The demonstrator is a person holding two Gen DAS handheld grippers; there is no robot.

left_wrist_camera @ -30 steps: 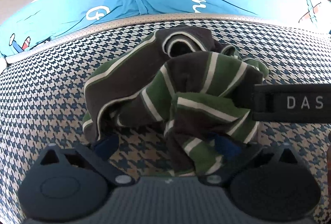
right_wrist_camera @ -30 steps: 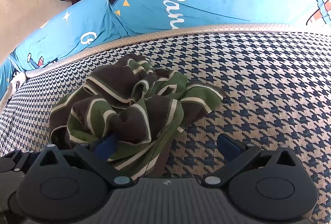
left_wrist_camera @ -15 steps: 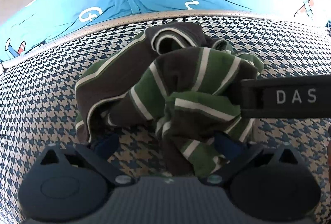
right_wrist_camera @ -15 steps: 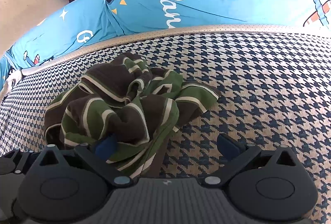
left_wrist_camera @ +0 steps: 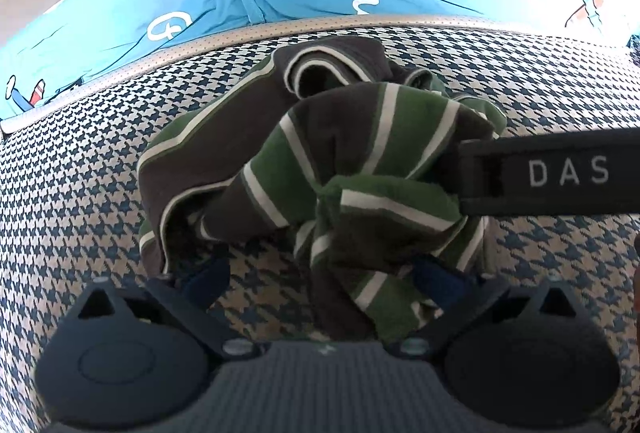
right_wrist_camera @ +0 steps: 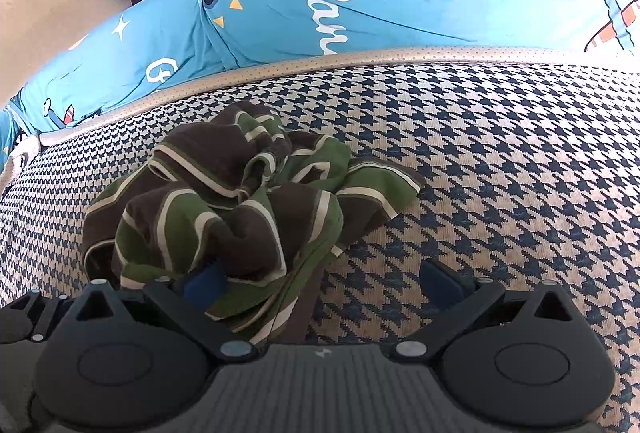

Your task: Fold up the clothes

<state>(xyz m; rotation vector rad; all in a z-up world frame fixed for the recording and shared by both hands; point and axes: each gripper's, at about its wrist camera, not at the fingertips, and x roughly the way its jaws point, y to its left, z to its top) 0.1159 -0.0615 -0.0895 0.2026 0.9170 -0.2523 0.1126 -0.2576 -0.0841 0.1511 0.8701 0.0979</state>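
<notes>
**Spotter:** Where's the garment, and what are your tools doing?

**Operator:** The striped shirt (right_wrist_camera: 240, 217) is a crumpled heap on the houndstooth cushion (right_wrist_camera: 500, 193), sitting at about ten o'clock from my right gripper (right_wrist_camera: 320, 279) and dead ahead at twelve from my left gripper (left_wrist_camera: 324, 281). Both sets of jaws are spread wide and neither is pinching cloth. On the right, the left finger pad (right_wrist_camera: 204, 279) is tucked under a fold and the other pad rests over bare cushion. On the left, folds drape over the right pad, and the left one sits at the heap's edge.

**Spotter:** That dark bar with letters at three o'clock in the left view?

**Operator:** A black strap (left_wrist_camera: 560, 173), I think part of the other tool; it's touching the shirt.

**Spotter:** So how would you do this well?

**Operator:** I judge we're at the very start: nothing is flat. I'd pick a single layer, ideally the brown collar edge (left_wrist_camera: 320, 67) at twelve o'clock, not a bunched wad. Close on one edge with each tool, well apart, then lift and shake it open away from the blue bedding (right_wrist_camera: 360, 5).

**Spotter:** Risk?

**Operator:** Grabbing two layers, which would keep it balled up.
</notes>
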